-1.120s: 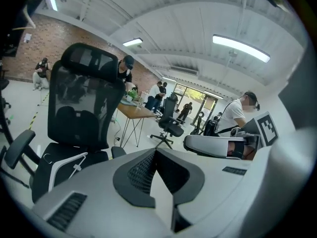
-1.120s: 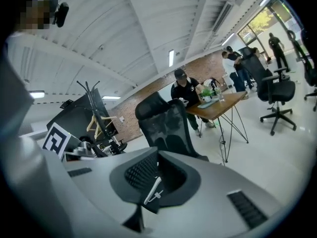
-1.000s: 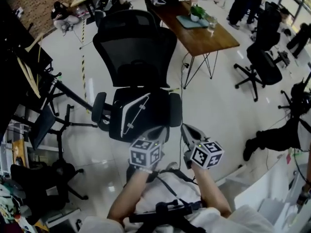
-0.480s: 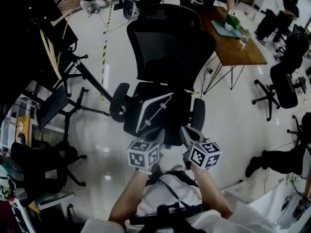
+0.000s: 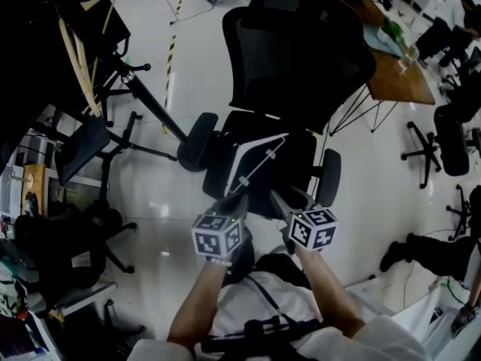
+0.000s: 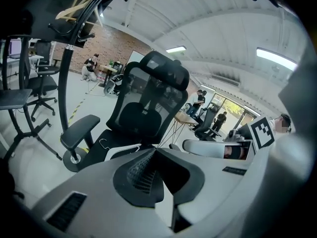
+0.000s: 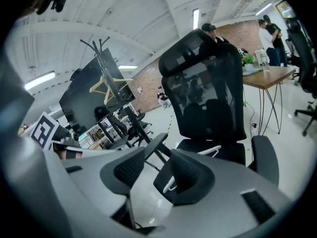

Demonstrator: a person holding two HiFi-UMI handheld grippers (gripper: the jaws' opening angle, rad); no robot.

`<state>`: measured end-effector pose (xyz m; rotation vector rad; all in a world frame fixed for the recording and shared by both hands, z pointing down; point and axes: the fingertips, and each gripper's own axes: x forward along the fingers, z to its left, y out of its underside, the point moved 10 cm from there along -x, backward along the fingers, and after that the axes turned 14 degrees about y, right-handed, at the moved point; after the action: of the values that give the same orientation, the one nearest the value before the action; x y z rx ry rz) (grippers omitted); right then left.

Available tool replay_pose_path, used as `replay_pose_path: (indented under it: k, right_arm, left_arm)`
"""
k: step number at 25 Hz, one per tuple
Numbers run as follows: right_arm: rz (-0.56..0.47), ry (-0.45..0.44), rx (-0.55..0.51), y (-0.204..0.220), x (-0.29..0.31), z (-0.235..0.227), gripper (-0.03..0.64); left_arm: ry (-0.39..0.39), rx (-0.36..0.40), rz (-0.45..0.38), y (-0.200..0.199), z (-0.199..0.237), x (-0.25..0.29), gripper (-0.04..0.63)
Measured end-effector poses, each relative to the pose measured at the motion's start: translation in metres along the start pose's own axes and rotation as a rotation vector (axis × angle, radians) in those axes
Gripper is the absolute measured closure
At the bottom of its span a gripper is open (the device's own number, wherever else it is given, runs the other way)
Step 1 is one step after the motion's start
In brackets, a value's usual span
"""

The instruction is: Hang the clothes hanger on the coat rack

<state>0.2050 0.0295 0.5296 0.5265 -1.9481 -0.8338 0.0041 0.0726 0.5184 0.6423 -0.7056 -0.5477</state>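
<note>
A glossy pale floor (image 5: 195, 59) fills the room, crossed by yellow-and-black striped tape (image 5: 174, 32). A black mesh office chair (image 5: 301, 59) stands in the middle, and the white clothes hanger (image 5: 263, 159) lies slantwise on its seat. The black coat rack (image 5: 146, 96) stands at the left, well apart, with a wooden hanger (image 5: 75, 51) on it. A wooden bench (image 5: 398, 74) sits at the upper right. The left tool (image 5: 237, 200) is clenched on nothing. The right tool (image 5: 289, 198) is released, its jaws just opened, nothing between them. Both are near the seat's front edge.
</note>
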Motion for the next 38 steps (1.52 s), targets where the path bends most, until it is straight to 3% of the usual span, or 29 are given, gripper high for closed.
replay_pose_path:
  k: [8,17,38]
  right_arm:
    - [0.09,0.024,-0.027,0.009,0.076,0.014,0.388]
    - [0.194,0.093,-0.03,0.032,0.173,0.011,0.388]
    - [0.397,0.274,0.039,0.115,0.37,0.006,0.35]
  left_arm:
    - [-0.058,-0.038,0.03,-0.004,0.066,0.011,0.603]
    - [-0.131,-0.109,0.136,0.004,0.148,0.04,0.604]
    - [-0.176,-0.234,0.292,0.052,0.267,0.099,0.603]
